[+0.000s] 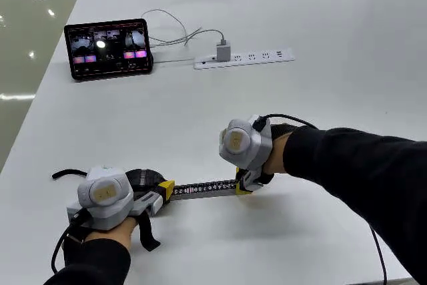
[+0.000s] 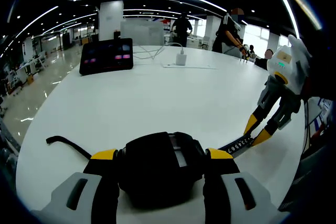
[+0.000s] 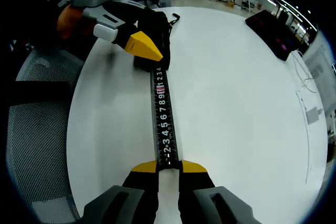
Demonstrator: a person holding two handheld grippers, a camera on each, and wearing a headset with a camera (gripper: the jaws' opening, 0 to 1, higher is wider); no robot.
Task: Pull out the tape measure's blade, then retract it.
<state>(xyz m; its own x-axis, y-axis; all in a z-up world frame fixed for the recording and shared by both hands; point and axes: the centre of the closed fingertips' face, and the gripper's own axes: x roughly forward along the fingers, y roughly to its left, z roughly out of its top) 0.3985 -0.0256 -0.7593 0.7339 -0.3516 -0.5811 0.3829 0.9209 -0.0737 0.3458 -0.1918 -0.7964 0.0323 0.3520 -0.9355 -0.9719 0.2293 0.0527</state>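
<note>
The black tape measure [image 2: 160,174] is sitting on the white desk [image 1: 280,118] near the person, and the left tool [image 2: 160,155] is clamping its case between both jaws. Its blade [image 3: 163,114] is stretching out across to the right tool [image 3: 169,167], which is pinching the blade's end tight. A tablet [image 1: 108,48] and power strip [image 1: 243,58] are resting well beyond.

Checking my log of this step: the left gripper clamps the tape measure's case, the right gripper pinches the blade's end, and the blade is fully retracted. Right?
Not quite. The blade is pulled out, not retracted: the right gripper view shows its numbered strip running from the case to the right gripper. The left gripper does clamp the case, and the right gripper does pinch the blade's end.
</note>
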